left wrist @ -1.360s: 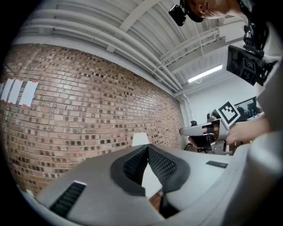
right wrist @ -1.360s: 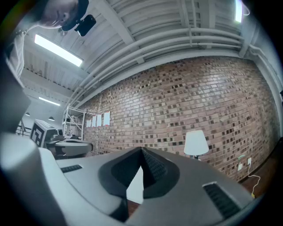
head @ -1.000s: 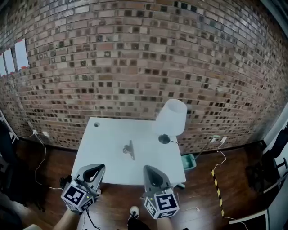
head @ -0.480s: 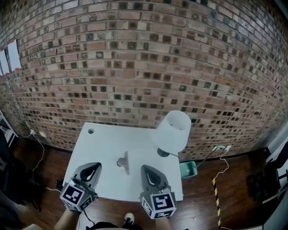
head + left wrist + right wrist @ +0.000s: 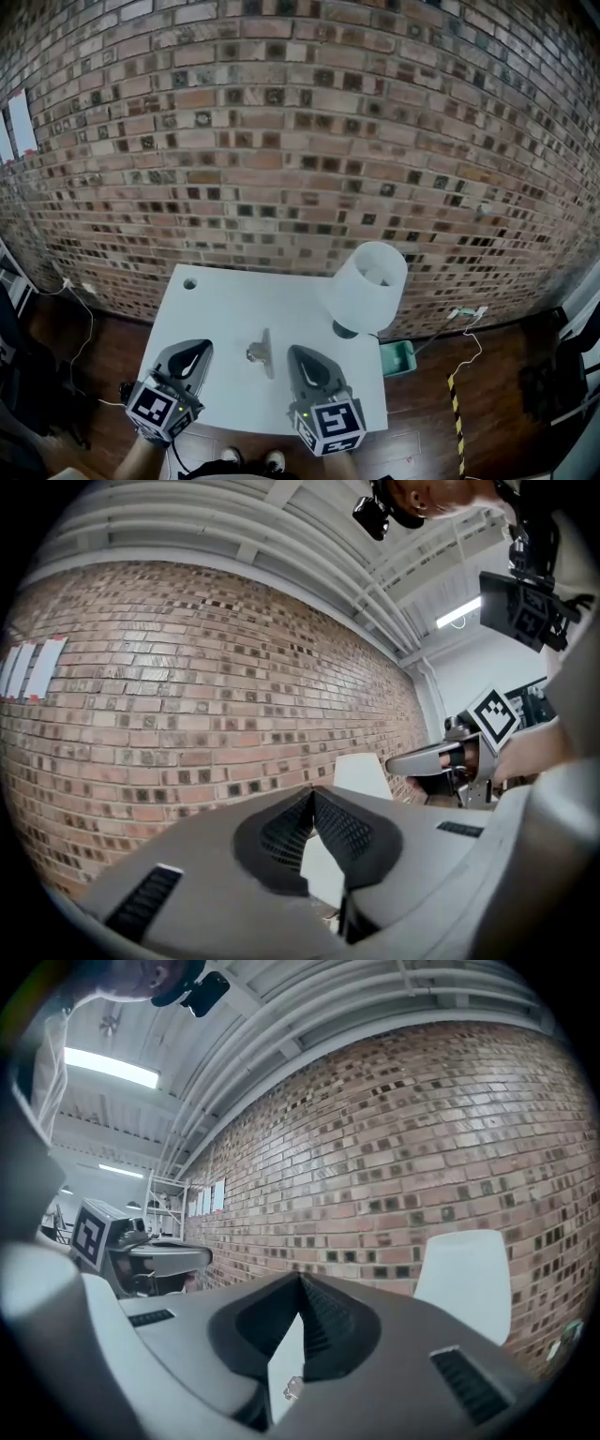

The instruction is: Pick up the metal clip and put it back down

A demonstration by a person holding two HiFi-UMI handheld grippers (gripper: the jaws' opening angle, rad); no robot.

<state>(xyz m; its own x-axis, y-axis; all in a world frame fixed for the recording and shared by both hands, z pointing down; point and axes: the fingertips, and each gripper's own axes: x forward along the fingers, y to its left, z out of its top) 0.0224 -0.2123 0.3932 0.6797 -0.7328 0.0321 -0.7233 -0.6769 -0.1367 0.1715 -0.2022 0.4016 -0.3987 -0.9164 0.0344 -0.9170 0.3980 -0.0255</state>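
Closer now, my left gripper [image 5: 199,349] and right gripper [image 5: 305,356] flank the metal clip [image 5: 261,352] on the white table [image 5: 225,300], both pinched shut, empty. Of the two gripper views, only the right glimpses the clip [image 5: 292,1388]; a brick wall [image 5: 281,141] stands behind.

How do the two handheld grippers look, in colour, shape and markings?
The left gripper and the right gripper look alike: grey, tapering jaws lined with black ribbed pads, and a cube with black-and-white square markers at the back.
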